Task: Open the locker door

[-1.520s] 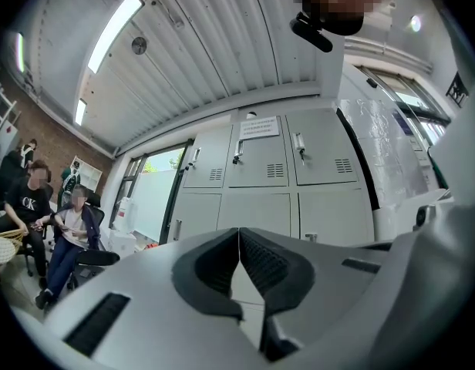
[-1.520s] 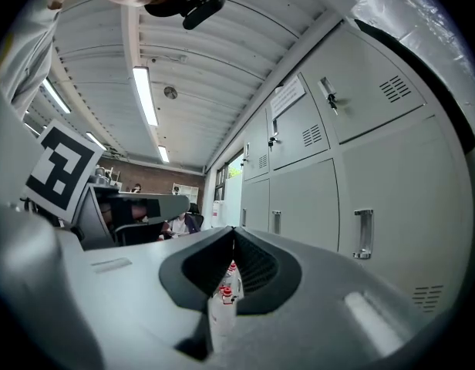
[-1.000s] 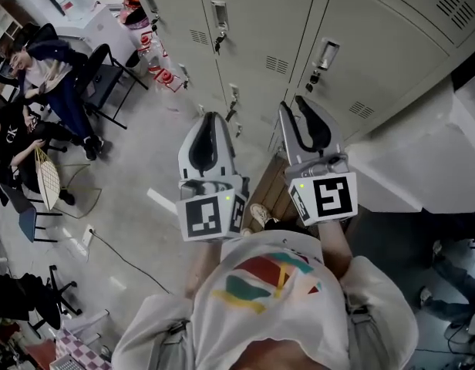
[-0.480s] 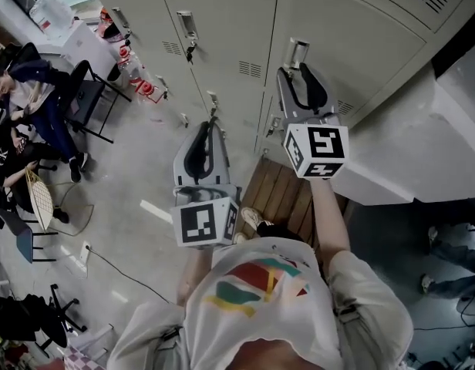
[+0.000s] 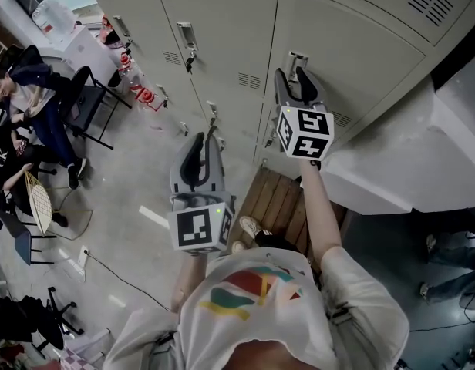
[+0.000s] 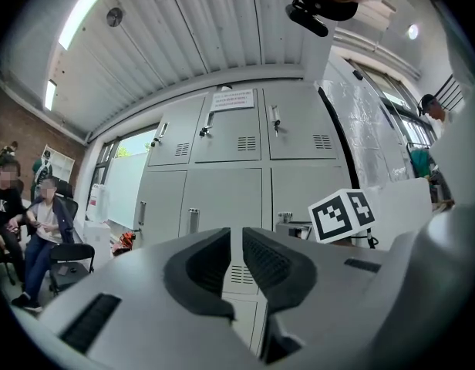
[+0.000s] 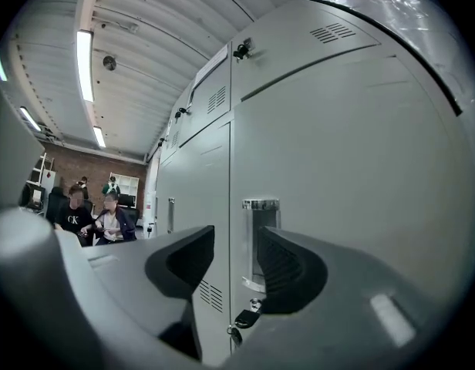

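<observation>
I hold the right gripper [image 5: 293, 77] [image 7: 236, 241] level against the bank of grey lockers, its jaws wide apart and just now opening further. In the right gripper view the handle [image 7: 258, 216] of the locker door [image 7: 345, 145] sits in the gap between the two pads, with neither pad pressing on it; I cannot tell whether the tips touch it. A small key [image 7: 244, 318] hangs just below the handle. In the head view the door [image 5: 361, 48] is closed, flush with its neighbours, and its handle [image 5: 298, 58] is right at the gripper's tips. The left gripper [image 5: 206, 140] [image 6: 236, 237] hangs lower and to the left, well apart from the lockers, jaws at a narrow slit, just now parting, with nothing between them. A wooden bench [image 5: 280, 199] stands at the foot of the lockers. People [image 5: 25, 91] sit on chairs at far left.
</observation>
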`<state>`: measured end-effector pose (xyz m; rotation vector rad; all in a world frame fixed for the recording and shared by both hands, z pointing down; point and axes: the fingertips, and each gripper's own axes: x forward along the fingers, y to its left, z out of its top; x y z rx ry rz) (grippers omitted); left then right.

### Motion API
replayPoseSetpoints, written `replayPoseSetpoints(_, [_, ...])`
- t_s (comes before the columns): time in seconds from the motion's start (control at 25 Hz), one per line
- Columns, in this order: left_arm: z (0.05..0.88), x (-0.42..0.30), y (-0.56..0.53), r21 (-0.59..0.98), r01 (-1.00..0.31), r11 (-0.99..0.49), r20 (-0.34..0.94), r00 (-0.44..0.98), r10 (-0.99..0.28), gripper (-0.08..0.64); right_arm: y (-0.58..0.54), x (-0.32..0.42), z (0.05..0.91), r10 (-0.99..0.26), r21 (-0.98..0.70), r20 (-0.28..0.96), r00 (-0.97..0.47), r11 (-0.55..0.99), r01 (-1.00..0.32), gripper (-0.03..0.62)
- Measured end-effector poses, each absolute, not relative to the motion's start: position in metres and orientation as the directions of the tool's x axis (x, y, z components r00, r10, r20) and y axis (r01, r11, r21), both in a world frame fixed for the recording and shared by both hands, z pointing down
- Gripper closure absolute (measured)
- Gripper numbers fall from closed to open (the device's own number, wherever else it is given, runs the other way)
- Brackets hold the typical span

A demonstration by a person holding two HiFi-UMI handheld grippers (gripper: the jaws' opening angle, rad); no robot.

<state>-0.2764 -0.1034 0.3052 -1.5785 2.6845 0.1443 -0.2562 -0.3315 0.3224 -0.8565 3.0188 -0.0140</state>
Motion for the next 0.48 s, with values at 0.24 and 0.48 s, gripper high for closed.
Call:
replayPoseSetpoints(0.24, [0.31,-0.284,-0.098,0.087,-0.869,0.487,-0.069,-0.492,-0.868,0.525,-0.34,-0.267,0.334,-0.542,-0.011,0.025,-0.84,0.84,-0.542,0.428])
replayPoseSetpoints(0.48, [0.309,-0.285,-0.096,0.116,-0.885,0.451,-0.08,-0.461,-0.884,0.462,-0.339,-0.272,0.337,-0.542,0.006,0.04,-0.839,0.84,-0.542,0.426])
